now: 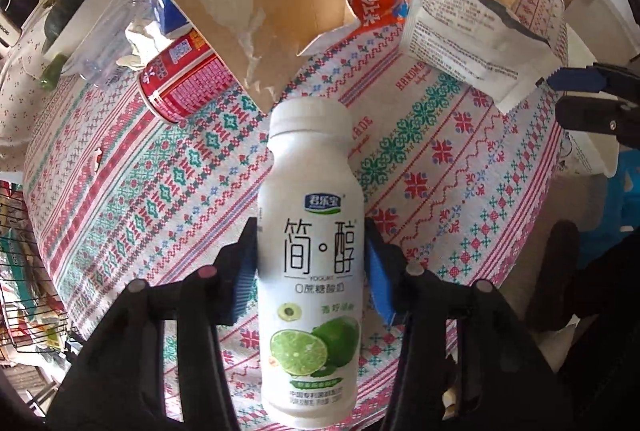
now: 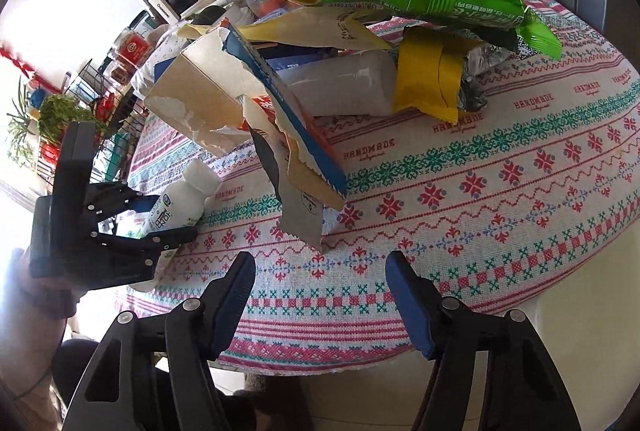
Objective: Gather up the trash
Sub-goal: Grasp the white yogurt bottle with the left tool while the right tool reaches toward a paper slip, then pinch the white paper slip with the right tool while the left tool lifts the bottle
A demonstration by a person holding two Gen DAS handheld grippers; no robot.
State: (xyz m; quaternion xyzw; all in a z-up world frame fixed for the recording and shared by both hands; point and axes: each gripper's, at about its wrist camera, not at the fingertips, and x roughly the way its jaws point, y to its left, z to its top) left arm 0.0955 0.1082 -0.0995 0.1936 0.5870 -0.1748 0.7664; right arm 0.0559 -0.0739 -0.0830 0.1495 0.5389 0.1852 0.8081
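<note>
Left wrist view: yogurt bottle (image 1: 310,271) lies lengthwise between tongs (image 1: 310,275) (cap pointing away).

Bare tablecloth (image 2: 460,231) lies open ahead (right side), while piled wrappers (image 2: 304,103) block the far side.

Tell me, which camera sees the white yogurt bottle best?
The left wrist view: the yogurt bottle fills the middle, label readable, between the left gripper's pads. The right wrist view shows it small, tilted, partly hidden.
</note>
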